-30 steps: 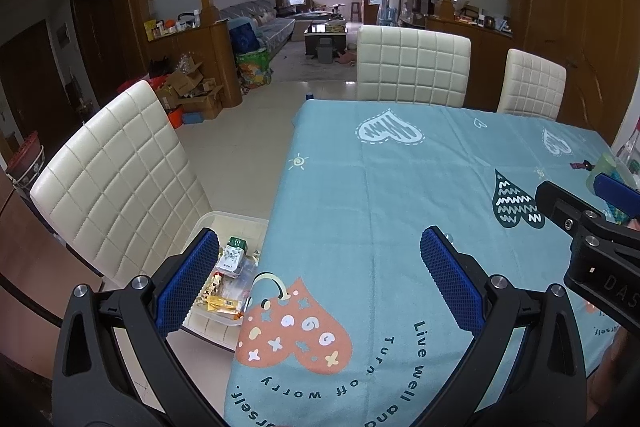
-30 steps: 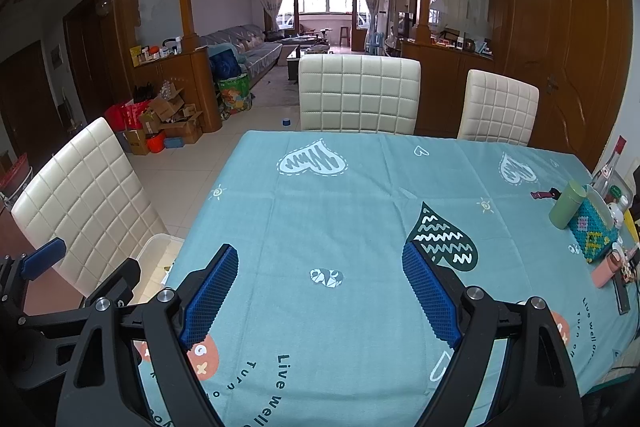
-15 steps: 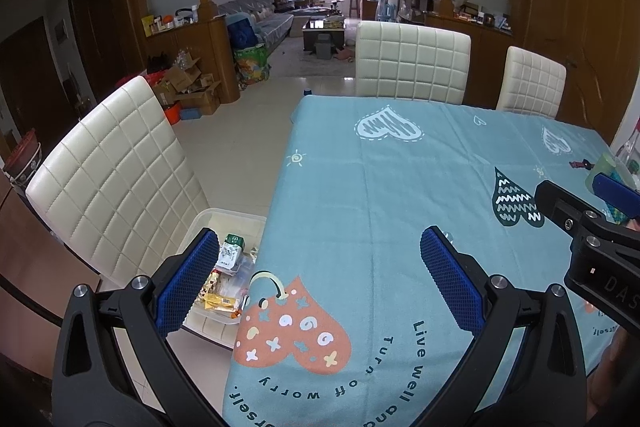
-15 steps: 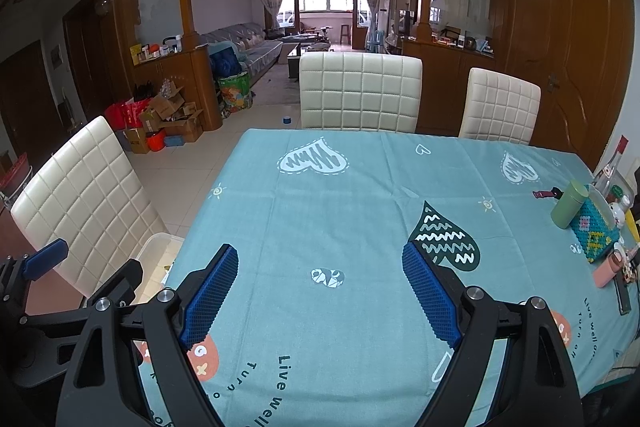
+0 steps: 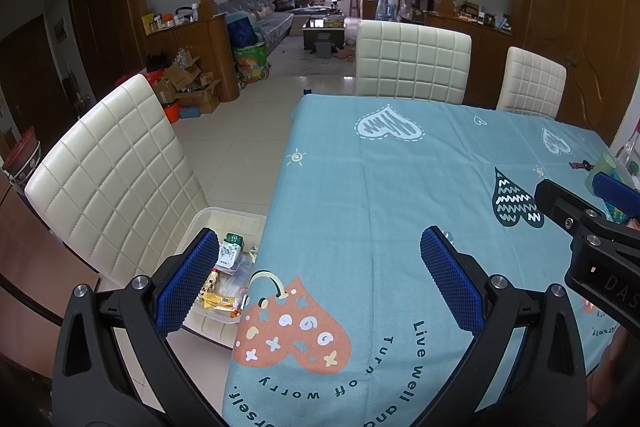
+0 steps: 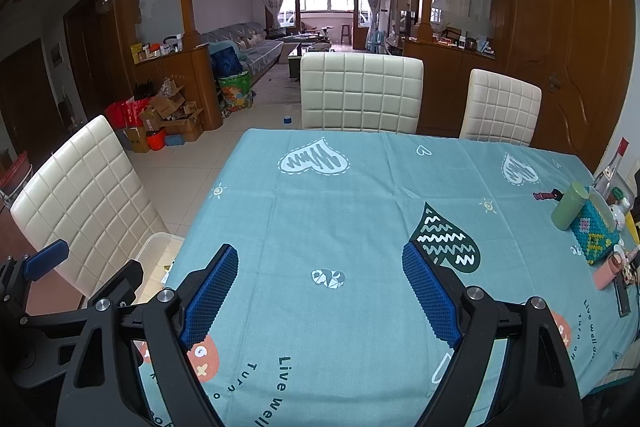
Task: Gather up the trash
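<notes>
Left gripper (image 5: 320,271) wide apart, empty, above near table edge. Right gripper (image 6: 320,287) wide apart, empty, over blue tablecloth (image 6: 360,211). Clear bin (image 5: 236,217) on floor between white chair (image 5: 116,171) and table, holding wrappers (image 5: 222,301) and small carton (image 5: 231,253). Green cup (image 6: 569,205), beaded box (image 6: 594,233) at far right edge.

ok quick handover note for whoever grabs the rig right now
Left hand-held gripper: open, empty, above the table's near left edge.
Right hand-held gripper: open, empty, over the tablecloth.
Clear bin sits on the floor between table and chair, with wrappers and a small carton inside.
Done: the middle of the cloth shows no loose trash.
Left: judge the items at the far right edge; they look like belongings.
</notes>
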The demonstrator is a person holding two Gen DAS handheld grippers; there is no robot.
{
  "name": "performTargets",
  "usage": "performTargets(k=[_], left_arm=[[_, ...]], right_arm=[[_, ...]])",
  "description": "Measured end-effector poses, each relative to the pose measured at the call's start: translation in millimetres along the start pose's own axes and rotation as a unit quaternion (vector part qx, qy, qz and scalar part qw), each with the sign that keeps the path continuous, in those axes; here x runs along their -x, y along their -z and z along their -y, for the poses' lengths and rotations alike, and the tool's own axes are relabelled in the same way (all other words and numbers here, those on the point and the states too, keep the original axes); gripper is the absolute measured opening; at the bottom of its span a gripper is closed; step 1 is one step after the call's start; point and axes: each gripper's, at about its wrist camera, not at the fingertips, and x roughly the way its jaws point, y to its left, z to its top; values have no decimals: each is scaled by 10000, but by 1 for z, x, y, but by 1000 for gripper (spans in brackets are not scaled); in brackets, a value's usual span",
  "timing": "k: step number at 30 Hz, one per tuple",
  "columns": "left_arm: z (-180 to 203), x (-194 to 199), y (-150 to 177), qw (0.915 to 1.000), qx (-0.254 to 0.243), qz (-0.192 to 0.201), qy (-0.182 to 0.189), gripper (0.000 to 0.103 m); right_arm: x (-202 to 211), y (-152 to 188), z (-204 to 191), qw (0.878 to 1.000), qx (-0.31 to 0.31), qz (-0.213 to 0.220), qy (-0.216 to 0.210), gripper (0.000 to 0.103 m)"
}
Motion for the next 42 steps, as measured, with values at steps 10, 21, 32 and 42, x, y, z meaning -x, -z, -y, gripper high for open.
performTargets(k=[10,21,32,42], left_arm=[[0,0,0,10000,3,1,-5,99],[2,-1,0,10000,7,-52,19,99],[0,2,1,10000,28,-26,-11,99],[0,3,1,9997,76,-57,236,99]], right_arm=[[-2,0,1,10000,-1,-8,-4,82],[-5,0,-1,10000,-33,9,-16,82],[-6,1,3,10000,-9,0,-44,82],[-6,0,4,10000,-23,-8,-52,82]])
